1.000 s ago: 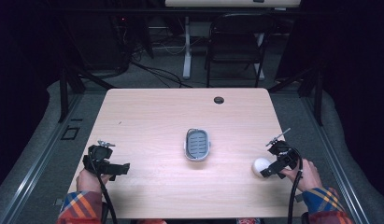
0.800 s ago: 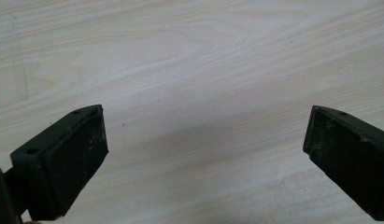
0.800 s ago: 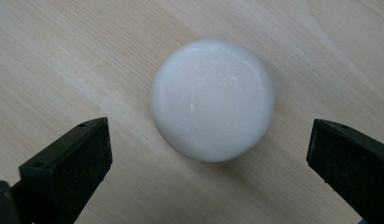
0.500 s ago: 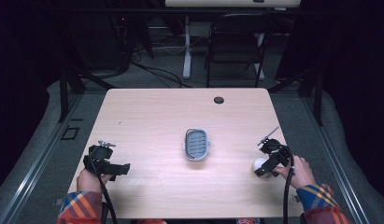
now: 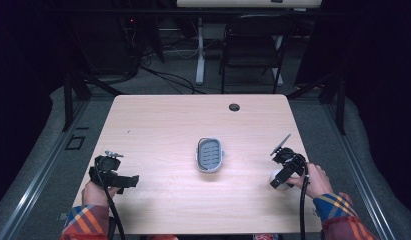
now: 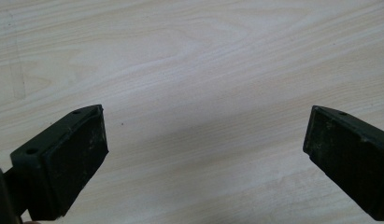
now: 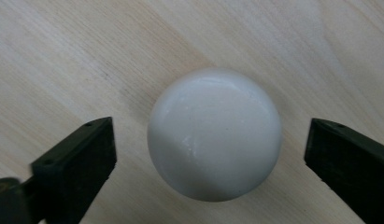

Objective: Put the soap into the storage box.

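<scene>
The white ball rests on the counter near its right edge, between the spread fingers of the right gripper, which have just been closing without touching it; the left gripper holds its fingers wide apart over bare wood; a grey tray lies mid-counter.

1 white ball, 1 grey tray (slotted), 2 grippers, 1 table
</scene>
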Demonstrator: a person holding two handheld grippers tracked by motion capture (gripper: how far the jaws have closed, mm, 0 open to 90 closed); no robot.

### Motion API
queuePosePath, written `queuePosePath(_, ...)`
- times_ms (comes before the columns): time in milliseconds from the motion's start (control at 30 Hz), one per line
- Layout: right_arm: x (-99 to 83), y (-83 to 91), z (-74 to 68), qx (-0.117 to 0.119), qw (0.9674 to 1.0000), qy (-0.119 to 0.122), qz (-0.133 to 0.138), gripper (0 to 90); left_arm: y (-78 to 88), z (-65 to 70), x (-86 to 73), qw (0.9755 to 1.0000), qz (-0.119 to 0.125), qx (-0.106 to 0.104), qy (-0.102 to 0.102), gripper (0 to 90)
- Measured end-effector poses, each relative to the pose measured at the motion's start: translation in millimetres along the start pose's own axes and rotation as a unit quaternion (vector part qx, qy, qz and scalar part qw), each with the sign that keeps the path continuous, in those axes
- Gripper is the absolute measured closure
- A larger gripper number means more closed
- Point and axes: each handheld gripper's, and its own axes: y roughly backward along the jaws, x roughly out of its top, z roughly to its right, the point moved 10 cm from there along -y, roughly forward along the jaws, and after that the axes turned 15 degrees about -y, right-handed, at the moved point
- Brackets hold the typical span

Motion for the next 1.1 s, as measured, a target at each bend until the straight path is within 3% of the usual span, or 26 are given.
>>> queuePosePath(100,-0.9,-1.8,1.9,-0.012,0.9999,0.004,-0.004,11.5,-0.1,0.3,0.0,1.0,0.001,-0.001,0.0,0.0)
queuePosePath(133,-2.9,-0.2,3.7,-0.02,0.9994,0.017,-0.024,13.7,0.0,0.4,0.1,1.0,0.001,-0.001,0.0,0.0)
queuePosePath(167,-3.1,-0.1,3.9,-0.022,0.9992,0.02,-0.027,13.9,0.1,0.6,0.1,1.0,0.001,-0.002,0.0,0.0)
queuePosePath(200,-1.4,-3.8,0.0,-0.011,0.9999,0.003,-0.006,14.5,0.0,0.6,-0.1,1.0,0.0,-0.002,0.0,0.0)
queuePosePath(267,-1.3,-3.9,0.0,-0.013,0.9999,0.004,-0.006,15.1,-0.2,0.8,0.0,1.0,0.0,-0.002,0.001,0.0)
queuePosePath(333,-2.7,-0.1,4.0,-0.028,0.999,0.022,-0.026,17.9,-0.5,0.9,-0.1,1.0,0.0,-0.003,0.001,0.0)
queuePosePath(433,-2.5,-2.0,2.9,-0.028,0.9992,0.016,-0.021,21.2,-0.5,1.1,-0.3,1.0,-0.001,-0.003,0.0,0.0)
queuePosePath(467,-1.4,-4.8,0.7,-0.023,0.9997,0.004,-0.007,22.5,-0.6,1.4,-0.3,1.0,-0.002,-0.004,0.0,0.0)
queuePosePath(600,-2.5,-4.2,3.6,-0.033,0.999,0.019,-0.021,24.0,-0.4,1.5,-0.3,1.0,-0.003,-0.005,-0.002,0.0)
queuePosePath(667,-1.4,-7.0,0.9,-0.028,0.9996,0.009,-0.008,24.0,-0.3,1.5,-0.4,1.0,-0.003,-0.005,-0.003,0.0)
queuePosePath(933,-2.7,-6.3,2.7,-0.041,0.9987,0.022,-0.022,24.1,-0.2,2.7,-0.1,0.9999,-0.003,-0.008,-0.006,0.0)
queuePosePath(1100,-1.3,-9.2,2.1,-0.037,0.999,0.023,-0.009,23.9,-0.1,2.7,-0.1,0.9999,-0.003,-0.008,-0.006,0.0)
